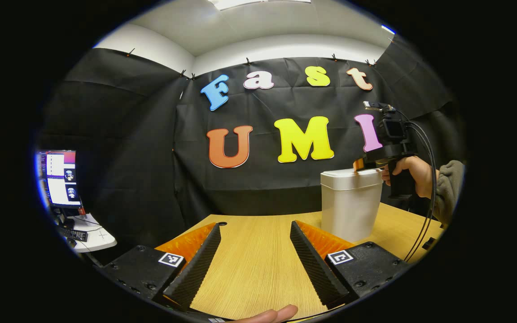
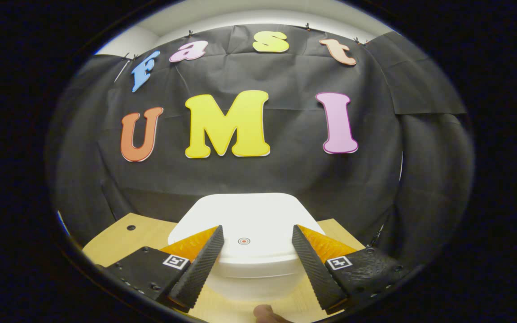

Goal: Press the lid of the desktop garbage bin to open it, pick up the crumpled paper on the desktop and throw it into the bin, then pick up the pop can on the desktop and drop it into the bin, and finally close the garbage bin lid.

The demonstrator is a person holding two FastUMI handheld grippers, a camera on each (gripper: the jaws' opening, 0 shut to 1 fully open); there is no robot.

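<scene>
Left claw point(image 1: 254, 240): your fingers are spread wide apart with nothing between them, just bare table point(image 1: 258, 269) under the gap. It hangs low over the wood, and a fingertip point(image 1: 272, 315) of yours pokes in at the very bottom, behind the claw.

Right claw point(image 2: 255, 249): also wide apart, not clamped on anything. It sits right above the bin's lid point(image 2: 249, 215), with the lid running between and ahead of the two fingers. Can't tell if either finger actually touches the lid. From the left claw you can see it ahead and off to the right point(image 1: 361, 165), your hand point(image 1: 409, 172) wrapped around its grip, a cable point(image 1: 427, 211) drooping from it to the table.

Bin point(image 1: 349, 204): white, upright, lid down flat. It stands on the table just past the left claw's right finger, ahead and to the right. For the right claw it's directly below and in front.

Lid mark point(image 2: 243, 241): a little round red dot on top of the lid, sitting between your right claw's fingers, a bit nearer the left one.

Table: light wood, with a small dark hole point(image 2: 131, 227) ahead and left of the right claw.

Side desk point(image 1: 90, 235): far left of the left claw, a lit screen point(image 1: 59, 179) and a keyboard point(image 1: 75, 234) on it.
</scene>
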